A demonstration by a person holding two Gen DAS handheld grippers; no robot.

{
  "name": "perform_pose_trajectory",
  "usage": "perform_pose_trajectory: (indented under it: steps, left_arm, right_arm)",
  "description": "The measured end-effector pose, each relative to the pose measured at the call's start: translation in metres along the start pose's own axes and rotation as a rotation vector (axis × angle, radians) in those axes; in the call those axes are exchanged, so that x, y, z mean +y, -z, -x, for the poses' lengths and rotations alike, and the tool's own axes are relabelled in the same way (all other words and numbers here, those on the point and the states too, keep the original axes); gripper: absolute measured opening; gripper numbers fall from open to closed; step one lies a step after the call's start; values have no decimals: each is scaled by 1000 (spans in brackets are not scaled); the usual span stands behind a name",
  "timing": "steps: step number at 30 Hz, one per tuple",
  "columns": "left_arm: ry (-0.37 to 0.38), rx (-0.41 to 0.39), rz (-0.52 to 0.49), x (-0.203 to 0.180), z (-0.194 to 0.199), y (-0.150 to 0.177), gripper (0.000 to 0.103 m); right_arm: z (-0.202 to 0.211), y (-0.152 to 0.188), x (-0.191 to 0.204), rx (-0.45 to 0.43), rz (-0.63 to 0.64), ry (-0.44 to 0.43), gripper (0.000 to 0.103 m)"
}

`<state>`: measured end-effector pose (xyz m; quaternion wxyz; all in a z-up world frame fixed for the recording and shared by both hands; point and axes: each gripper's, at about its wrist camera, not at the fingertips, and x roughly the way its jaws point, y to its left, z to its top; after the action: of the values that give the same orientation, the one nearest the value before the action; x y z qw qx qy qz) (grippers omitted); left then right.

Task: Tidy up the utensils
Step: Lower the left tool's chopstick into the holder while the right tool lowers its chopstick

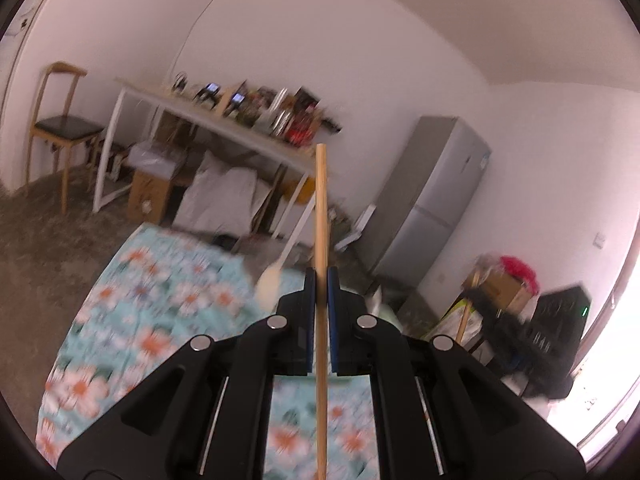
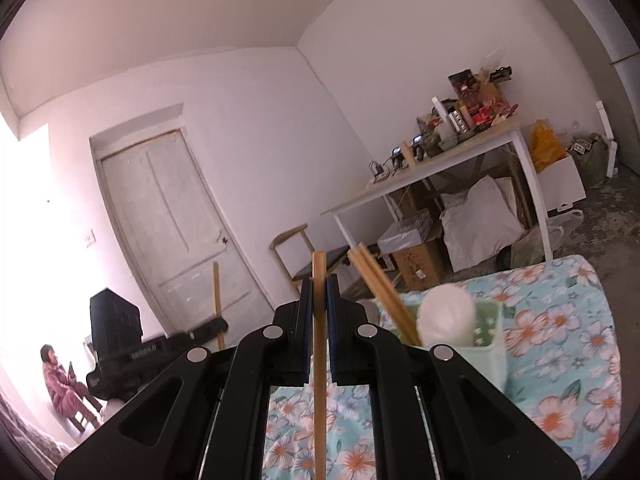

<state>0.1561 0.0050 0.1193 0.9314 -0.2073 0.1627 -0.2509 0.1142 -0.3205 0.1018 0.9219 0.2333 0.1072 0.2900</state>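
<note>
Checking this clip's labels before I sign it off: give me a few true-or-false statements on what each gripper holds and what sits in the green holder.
1. The left gripper is shut on a thin wooden chopstick. True.
2. The right gripper is open and empty. False: it is shut on a darker bamboo chopstick.
3. The pale green plastic utensil holder contains wooden chopsticks and a white plastic spoon. True.
4. The holder stands on bare wood. False: it stands on a turquoise floral tablecloth.
</note>
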Motion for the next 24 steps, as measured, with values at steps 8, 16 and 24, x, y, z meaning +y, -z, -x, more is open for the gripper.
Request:
perform_pose_trajectory:
  steps: [8,16,24]
  left_arm:
    - [64,-173,-33,-22,-46,-55,5]
    - [98,-230,51,-19,-131,-73,5]
    - [50,-117,35,-15,-222,-49,5]
  right_arm:
    - [10,-8,-4,-27,13,14,7]
    - [9,-11,0,-11,44,27,7]
    - [5,-8,-10,5,27,35,7]
